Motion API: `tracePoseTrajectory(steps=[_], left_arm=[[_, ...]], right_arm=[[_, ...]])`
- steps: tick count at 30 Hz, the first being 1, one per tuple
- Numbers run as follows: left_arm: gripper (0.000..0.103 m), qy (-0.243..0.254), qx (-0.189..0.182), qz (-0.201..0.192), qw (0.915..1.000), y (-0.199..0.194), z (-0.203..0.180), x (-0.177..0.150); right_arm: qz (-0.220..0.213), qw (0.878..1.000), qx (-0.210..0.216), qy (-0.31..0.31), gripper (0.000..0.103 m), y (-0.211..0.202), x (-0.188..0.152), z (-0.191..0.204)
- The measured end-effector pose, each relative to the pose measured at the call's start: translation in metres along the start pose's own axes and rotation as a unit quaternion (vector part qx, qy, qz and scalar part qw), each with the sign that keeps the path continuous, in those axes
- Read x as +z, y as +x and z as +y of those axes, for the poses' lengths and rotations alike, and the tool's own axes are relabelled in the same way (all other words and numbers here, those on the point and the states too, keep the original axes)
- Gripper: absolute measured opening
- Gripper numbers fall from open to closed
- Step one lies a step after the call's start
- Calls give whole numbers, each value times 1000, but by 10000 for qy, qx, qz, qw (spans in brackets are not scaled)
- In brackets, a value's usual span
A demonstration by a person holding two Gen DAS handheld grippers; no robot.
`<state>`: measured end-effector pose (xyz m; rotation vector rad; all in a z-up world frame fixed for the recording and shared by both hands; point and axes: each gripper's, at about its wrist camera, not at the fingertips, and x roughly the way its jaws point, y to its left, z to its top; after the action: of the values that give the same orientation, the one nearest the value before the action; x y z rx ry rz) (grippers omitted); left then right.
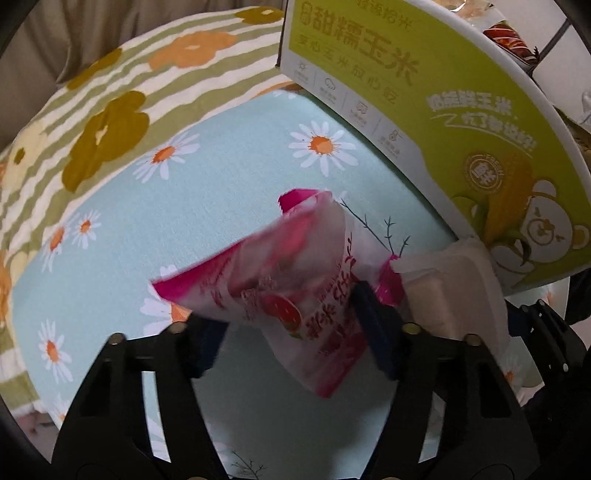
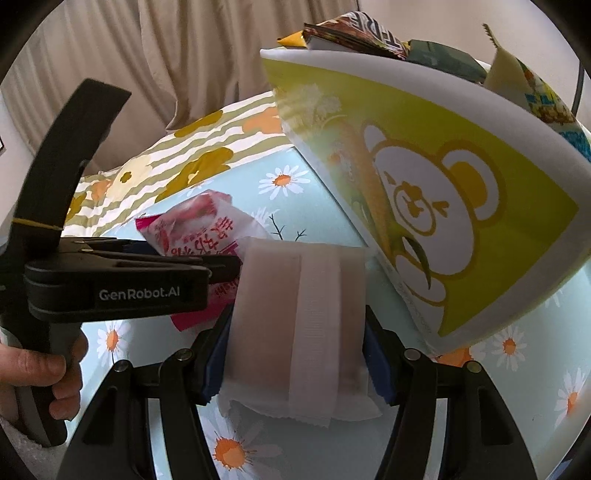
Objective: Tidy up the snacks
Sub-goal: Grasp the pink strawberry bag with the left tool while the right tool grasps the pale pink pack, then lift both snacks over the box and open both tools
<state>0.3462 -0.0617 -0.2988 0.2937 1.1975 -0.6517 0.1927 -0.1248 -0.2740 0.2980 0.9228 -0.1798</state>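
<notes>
1. A pink and white snack packet printed with a strawberry is clenched between the blue pads of the left gripper; in the left wrist view the packet is held tilted above the bedsheet, its far end reaching toward 11 o'clock

2. A pale, translucent white snack packet with a brownish bar inside is grasped across its width by the right gripper, a blue pad pressed against each side

3. The two packets are held just beside each other: in the left wrist view the white packet is seen at 3 o'clock of the pink one, and in the right wrist view the pink packet is seen at 10 o'clock of the white one

4. A green and white cardboard box with a cartoon bear and Chinese lettering is seen at 1 o'clock in both views; other snack packs are seen above its rim

5. A light blue bedsheet patterned with daisies is spread beneath everything, and a green-striped floral pillow is seen at 10 o'clock in the left wrist view

6. A hand gripping the left gripper's handle is seen at 8 o'clock in the right wrist view
</notes>
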Motion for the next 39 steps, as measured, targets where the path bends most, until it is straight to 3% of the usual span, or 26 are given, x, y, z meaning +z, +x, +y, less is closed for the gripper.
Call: tracePoseTrajectory(steps=[6,16,21,26,33,39], left_arm=[[43,-124,-193,-91,9997,-7,5,-2],[27,-605,-70,-388,9974,-50,39,-7],[26,-932,-318,-426,9942,-56,55,-12],[25,-1020,-504,-726,9908,-78,55,-11],[25,-1060,-629,-1308,9837,-133,51,16],[25,-981,-668,-1835,9758,-184,32,49]], right_arm=[[3,9999,27,-103,59,-3,3,2],[-231,9986,248,-412,59,-23,26,24],[-267,9978,369,-476,59,-29,33,32],[-384,9969,402,-562,59,-41,41,37],[-791,9935,550,-606,59,-86,73,36],[-1146,9894,688,-568,59,-132,114,12]])
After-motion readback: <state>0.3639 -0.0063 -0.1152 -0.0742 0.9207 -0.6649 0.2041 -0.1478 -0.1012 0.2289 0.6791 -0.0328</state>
